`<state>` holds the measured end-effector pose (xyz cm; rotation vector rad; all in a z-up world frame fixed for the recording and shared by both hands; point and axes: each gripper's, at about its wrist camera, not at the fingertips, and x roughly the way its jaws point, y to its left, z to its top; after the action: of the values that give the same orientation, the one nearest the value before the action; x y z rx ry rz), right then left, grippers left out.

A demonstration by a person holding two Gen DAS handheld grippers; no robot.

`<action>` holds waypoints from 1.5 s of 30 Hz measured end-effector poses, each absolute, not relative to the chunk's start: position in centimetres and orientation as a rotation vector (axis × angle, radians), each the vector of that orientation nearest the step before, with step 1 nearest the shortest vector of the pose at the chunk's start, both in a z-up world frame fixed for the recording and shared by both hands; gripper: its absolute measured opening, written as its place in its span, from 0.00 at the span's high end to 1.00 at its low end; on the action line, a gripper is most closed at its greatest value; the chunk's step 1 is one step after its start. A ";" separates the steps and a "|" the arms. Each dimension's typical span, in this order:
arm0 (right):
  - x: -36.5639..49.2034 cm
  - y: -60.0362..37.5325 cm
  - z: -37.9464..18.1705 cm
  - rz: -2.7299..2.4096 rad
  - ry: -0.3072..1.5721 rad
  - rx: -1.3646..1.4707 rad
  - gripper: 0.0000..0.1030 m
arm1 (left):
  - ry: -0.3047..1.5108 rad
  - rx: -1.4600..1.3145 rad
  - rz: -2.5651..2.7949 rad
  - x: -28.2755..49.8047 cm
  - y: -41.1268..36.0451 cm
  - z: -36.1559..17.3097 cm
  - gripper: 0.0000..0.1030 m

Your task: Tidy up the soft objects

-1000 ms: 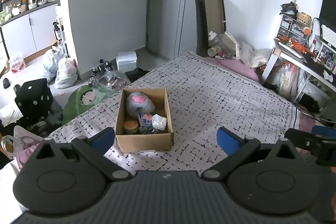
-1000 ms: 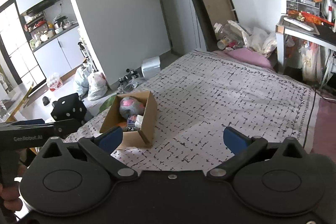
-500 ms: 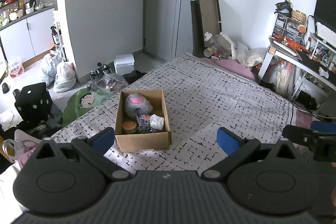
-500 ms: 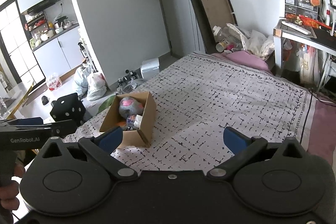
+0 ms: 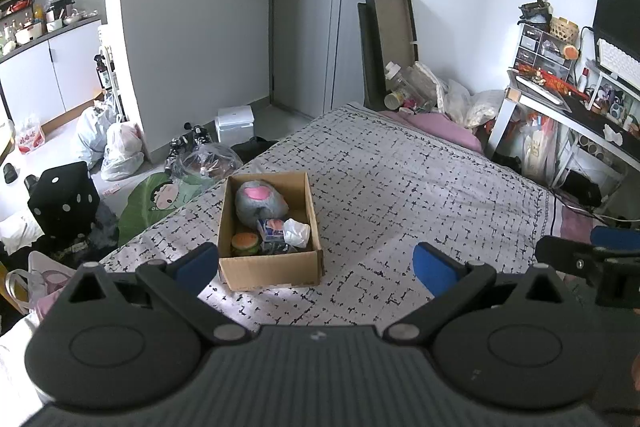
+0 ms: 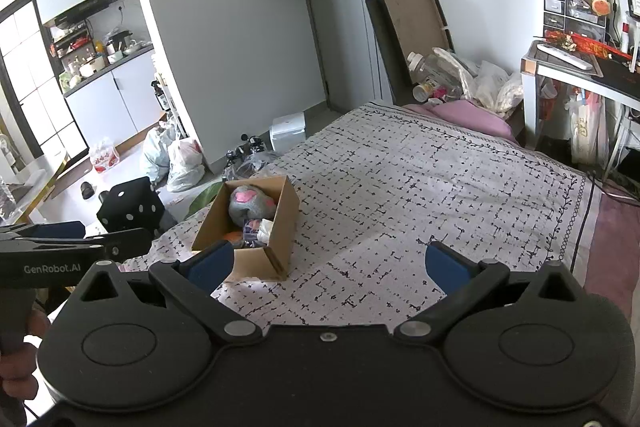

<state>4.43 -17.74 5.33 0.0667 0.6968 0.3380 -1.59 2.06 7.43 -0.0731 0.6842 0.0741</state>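
Note:
An open cardboard box [image 5: 271,269] [image 6: 285,231] sits on the bed near its left edge. Inside lie a grey plush with a pink patch [image 5: 260,201] [image 6: 250,203], a burger-shaped toy [image 5: 245,243], a small printed packet [image 5: 273,229] and a white crumpled soft item [image 5: 297,231] [image 6: 266,228]. My left gripper [image 5: 316,263] hovers open above the bed just in front of the box, nothing between its blue pads. My right gripper [image 6: 328,263] is open too, further right over bare bedspread. Each gripper shows at the edge of the other's view.
The bed carries a white spread with black marks [image 5: 400,195] and a pink pillow [image 5: 440,125] at the far end. Bags, a black dice cushion [image 5: 64,197] and a green cushion [image 5: 160,199] clutter the floor on the left. A desk [image 5: 568,111] stands on the right.
Both views have pulled back and tilted up slightly, so the box sits a little further away. Both grippers stay open and the box contents have not moved.

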 end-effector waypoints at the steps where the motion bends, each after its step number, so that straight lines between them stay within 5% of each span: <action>1: 4.4 -17.7 5.3 0.337 0.698 0.066 0.00 | 0.685 -0.073 0.075 -1.6 2.1 7.4 0.00; 45: 4.5 -16.7 3.9 0.306 0.747 0.017 0.00 | 0.703 -0.075 0.090 -1.7 2.6 5.9 0.00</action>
<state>4.51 -16.69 3.95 0.0168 0.7469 0.3058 -1.67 2.60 5.93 -0.0745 0.7025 0.0902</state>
